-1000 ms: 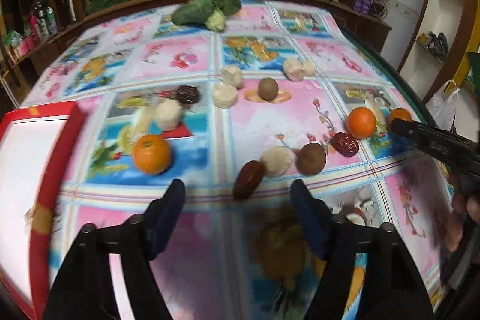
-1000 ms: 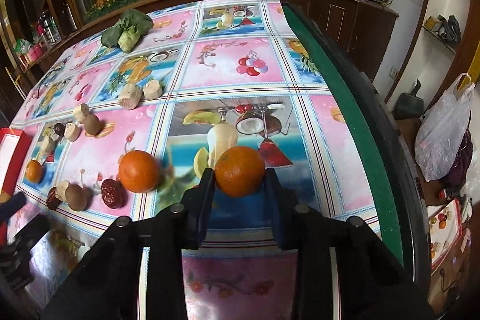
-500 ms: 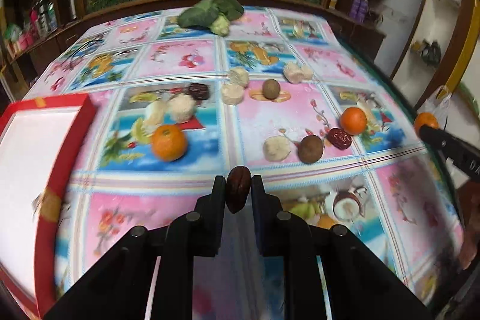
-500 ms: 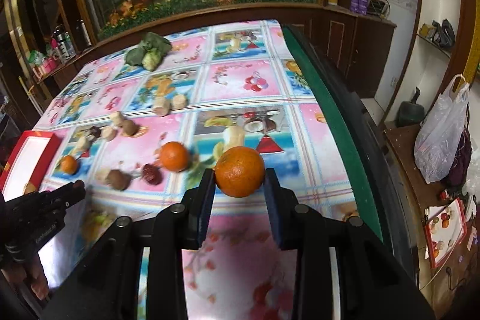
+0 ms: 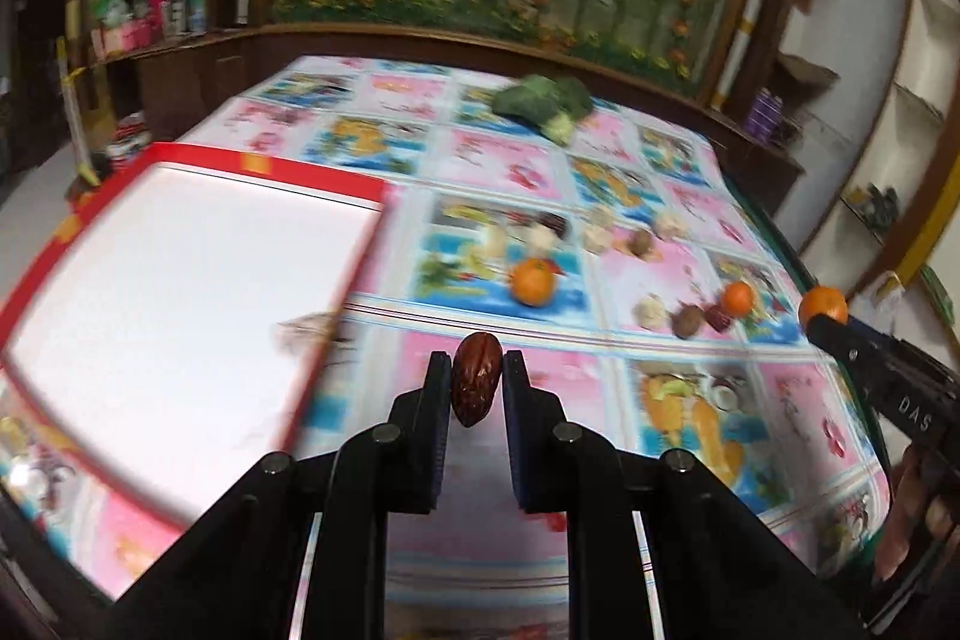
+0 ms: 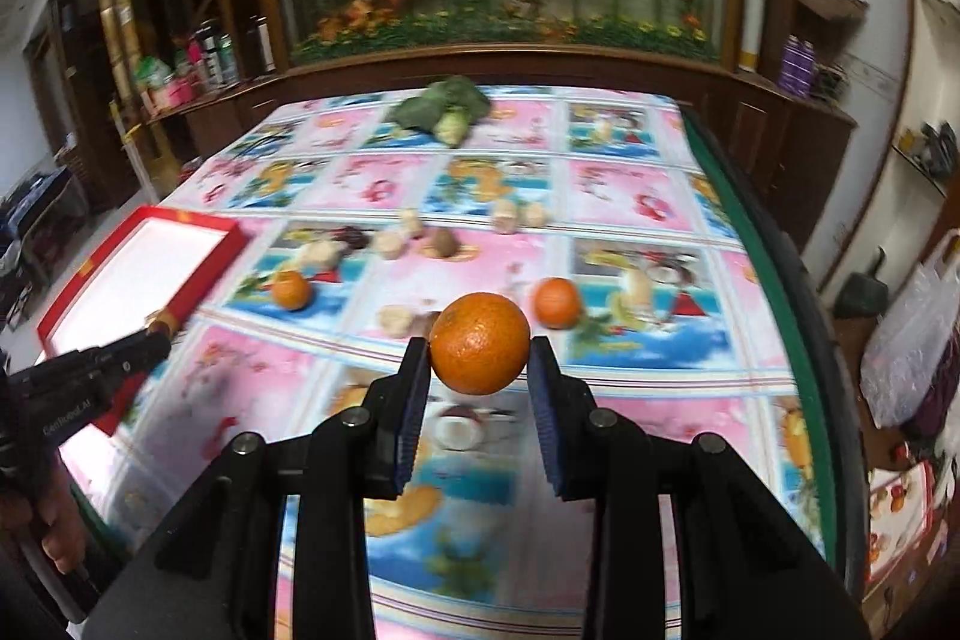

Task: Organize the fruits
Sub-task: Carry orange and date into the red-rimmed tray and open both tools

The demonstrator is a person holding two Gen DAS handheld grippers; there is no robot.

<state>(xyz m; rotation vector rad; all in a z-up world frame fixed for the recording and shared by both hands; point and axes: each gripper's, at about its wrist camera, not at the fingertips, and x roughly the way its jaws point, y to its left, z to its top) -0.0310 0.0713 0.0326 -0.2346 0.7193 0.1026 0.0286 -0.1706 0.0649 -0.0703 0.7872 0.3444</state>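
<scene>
My left gripper (image 5: 475,377) is shut on a dark red date (image 5: 475,383) and holds it above the table, just right of the red-rimmed white tray (image 5: 174,292). My right gripper (image 6: 480,355) is shut on an orange (image 6: 480,343) and holds it above the table's middle; it also shows in the left wrist view (image 5: 823,305). Two more oranges (image 6: 291,290) (image 6: 558,302) lie on the patterned tablecloth, with several pale and brown fruits (image 6: 396,319) and another date (image 5: 719,317) around them.
A green leafy vegetable (image 6: 447,109) lies at the table's far side. The table's dark green right edge (image 6: 774,280) drops to the floor, where a plastic bag (image 6: 912,334) stands. A wooden ledge with bottles (image 6: 210,52) runs behind the table.
My left gripper shut on the date, lifted it and swung left toward the tray. My right gripper lifted the orange off the table and drew back, higher above the cloth.
</scene>
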